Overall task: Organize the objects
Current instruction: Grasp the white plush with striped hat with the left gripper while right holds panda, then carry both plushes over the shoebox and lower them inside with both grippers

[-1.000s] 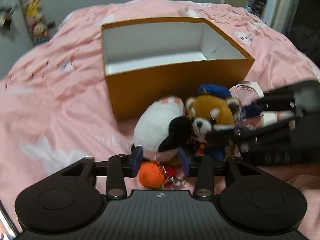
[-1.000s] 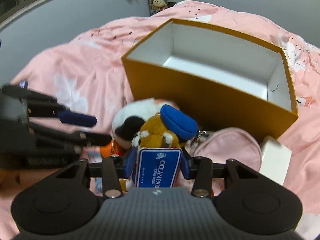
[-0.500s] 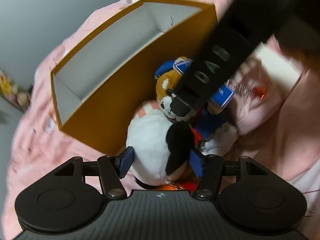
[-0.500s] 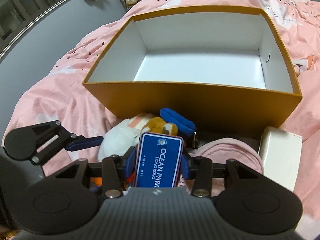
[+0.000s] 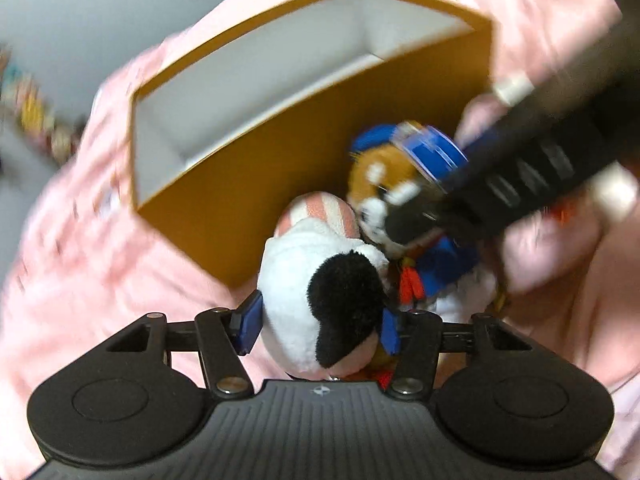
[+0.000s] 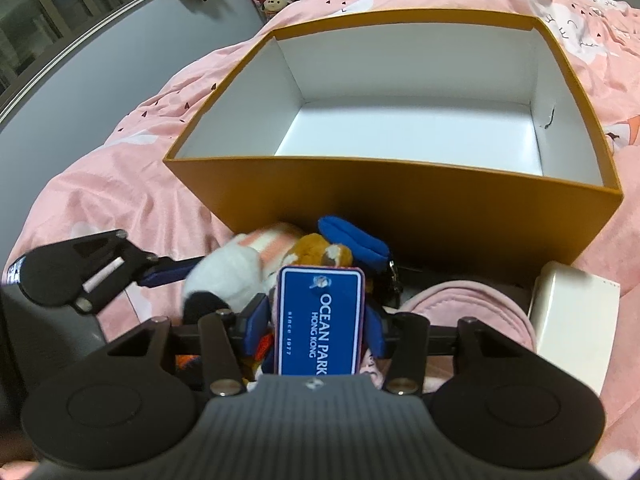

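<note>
Two plush toys are being taken up at once, low in both frames, just in front of the near wall of an open orange box (image 6: 400, 196) whose white interior is seen bare. The step in hand is judged to be the pick-up; no toy has yet been placed in the box.

Left gripper (image 5: 316, 322): a white-and-black plush (image 5: 320, 280) with a pink-striped end is bracketed by the blue pads (image 5: 250, 320). The jaws have just been closing on it. The right pad is seen touching the plush; contact on the left side is blurred, so a firm grip cannot be told.

Right gripper (image 6: 318, 324): a blue "OCEAN PARK HONG KONG" tag (image 6: 320, 320) stands upright between the pads, with the red panda plush (image 6: 320, 250) in its blue cap just behind. A narrow gap seems to remain either side of the tag; whether the pads press on tag or plush below cannot be told.

A pink pouch (image 6: 472, 308) and a white box (image 6: 572, 316) lie at lower right, on the pink bedspread (image 6: 120, 184).

Next move, as judged: both grips confirmed, then each toy lifted clear of the orange wall, carried up-frame over the rim, and released inside. The keychain hardware may snag between the two toys.
</note>
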A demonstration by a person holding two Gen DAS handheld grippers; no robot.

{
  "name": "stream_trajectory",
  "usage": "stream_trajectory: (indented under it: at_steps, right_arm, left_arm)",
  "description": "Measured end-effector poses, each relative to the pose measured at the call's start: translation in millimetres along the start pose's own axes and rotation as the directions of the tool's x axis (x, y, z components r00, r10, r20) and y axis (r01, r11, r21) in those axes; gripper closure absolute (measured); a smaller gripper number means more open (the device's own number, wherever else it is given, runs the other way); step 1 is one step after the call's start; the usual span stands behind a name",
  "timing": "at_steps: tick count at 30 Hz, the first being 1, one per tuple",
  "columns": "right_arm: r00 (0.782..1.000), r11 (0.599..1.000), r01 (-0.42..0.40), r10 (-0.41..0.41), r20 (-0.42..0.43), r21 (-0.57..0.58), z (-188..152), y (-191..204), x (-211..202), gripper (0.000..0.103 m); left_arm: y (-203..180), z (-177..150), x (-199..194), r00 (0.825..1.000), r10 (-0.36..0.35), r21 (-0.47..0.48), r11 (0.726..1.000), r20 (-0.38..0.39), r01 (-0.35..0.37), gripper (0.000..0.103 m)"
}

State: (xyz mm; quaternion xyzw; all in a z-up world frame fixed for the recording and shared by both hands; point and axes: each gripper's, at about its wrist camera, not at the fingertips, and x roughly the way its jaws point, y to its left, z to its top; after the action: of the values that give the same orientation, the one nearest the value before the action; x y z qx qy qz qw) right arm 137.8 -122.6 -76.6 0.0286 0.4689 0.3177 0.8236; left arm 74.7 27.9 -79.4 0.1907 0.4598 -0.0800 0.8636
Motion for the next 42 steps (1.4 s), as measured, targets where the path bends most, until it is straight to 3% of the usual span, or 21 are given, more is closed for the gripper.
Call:
stream_trajectory:
  at_steps: [2, 6, 9, 12, 19, 28, 33, 39, 42]
  right_arm:
    - [1.000, 1.000, -0.004, 0.004, 0.005, 0.017, 0, 0, -3, 0.055]
    - [1.000, 0.999, -0.024, 0.023, 0.014, 0.022, -3, 2, -13, 0.057]
    - [0.999, 0.999, -0.036, 0.036, 0.040, -0.003, -2, 9, -24, 0.057]
    - [0.995, 0.998, -0.055, 0.058, 0.077, -0.033, 2, 16, -39, 0.058]
    - [0.981, 0.995, -0.055, 0.070, 0.182, -0.085, 21, 26, -82, 0.058]
    - [0.932, 0.995, -0.024, 0.058, 0.358, -0.099, 81, 26, -118, 0.058]
    - [0.930, 0.998, 0.014, 0.010, 0.368, -0.061, 115, 14, -97, 0.058]
    - [0.967, 0.999, 0.035, -0.036, 0.251, 0.008, 138, -14, -42, 0.057]
    - [0.984, 0.999, 0.037, -0.043, 0.173, 0.036, 146, -29, -8, 0.057]
  left_arm:
    - [17, -2, -5, 0.999, -0.053, -0.131, 0.990, 0.005, 0.053, 0.039]
    - [43, -14, -20, 0.990, -0.129, -0.354, 0.925, 0.058, 0.141, 0.040]
    - [57, -8, -41, 0.981, -0.156, -0.444, 0.875, 0.118, 0.193, 0.040]
    - [66, -6, -64, 0.973, -0.145, -0.480, 0.850, 0.182, 0.217, 0.040]
    - [81, 18, -109, 0.949, -0.096, -0.476, 0.847, 0.299, 0.236, 0.040]
    - [106, 76, -125, 0.930, -0.054, -0.476, 0.847, 0.363, 0.235, 0.040]
    - [125, 111, -87, 0.948, -0.080, -0.512, 0.826, 0.307, 0.236, 0.040]
    - [139, 135, -25, 0.974, -0.104, -0.534, 0.822, 0.201, 0.198, 0.040]
    - [139, 140, 6, 0.986, -0.113, -0.528, 0.834, 0.120, 0.160, 0.040]
